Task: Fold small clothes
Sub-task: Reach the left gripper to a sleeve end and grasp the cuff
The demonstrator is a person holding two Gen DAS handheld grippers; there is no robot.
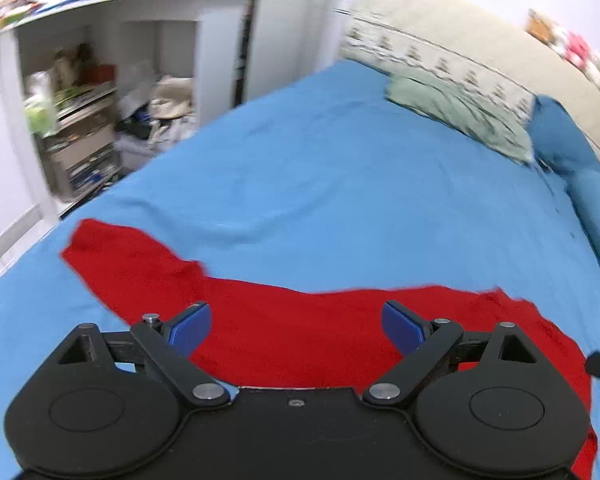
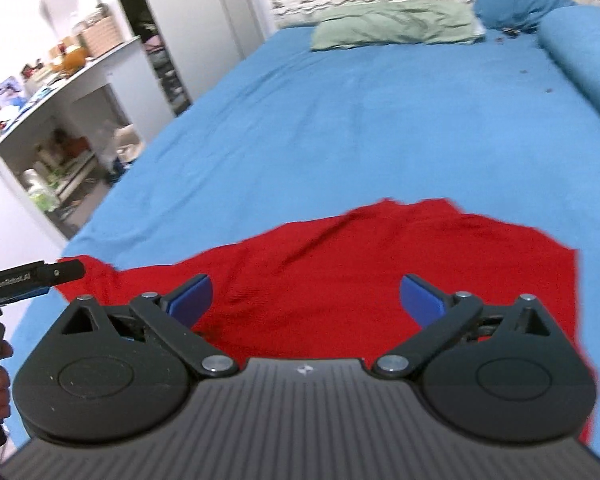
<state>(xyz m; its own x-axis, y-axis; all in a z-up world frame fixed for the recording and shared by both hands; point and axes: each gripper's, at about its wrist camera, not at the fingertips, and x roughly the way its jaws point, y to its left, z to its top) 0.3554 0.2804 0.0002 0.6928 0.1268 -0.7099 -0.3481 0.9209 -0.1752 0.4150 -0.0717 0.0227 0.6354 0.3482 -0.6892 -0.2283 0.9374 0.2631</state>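
Red garment (image 1: pixel 300 332) lay spread near the bed's (image 1: pixel 320 180) near edge, rumpled. Judged soft, light, limp; best gripped at a sleeve tip or hem corner. Left gripper (image 1: pixel 296 326) and right gripper (image 2: pixel 306 298) both gaped, holding nothing.

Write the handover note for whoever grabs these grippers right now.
Left gripper: open, holding nothing, above the near part of the red garment.
Right gripper: open, holding nothing, above the same garment.
Garment: spread on the blue sheet near the bed's foot, wrinkled, one part sticking out to the left.
Done: no fold visible.
Left: grasp the edges, fold.
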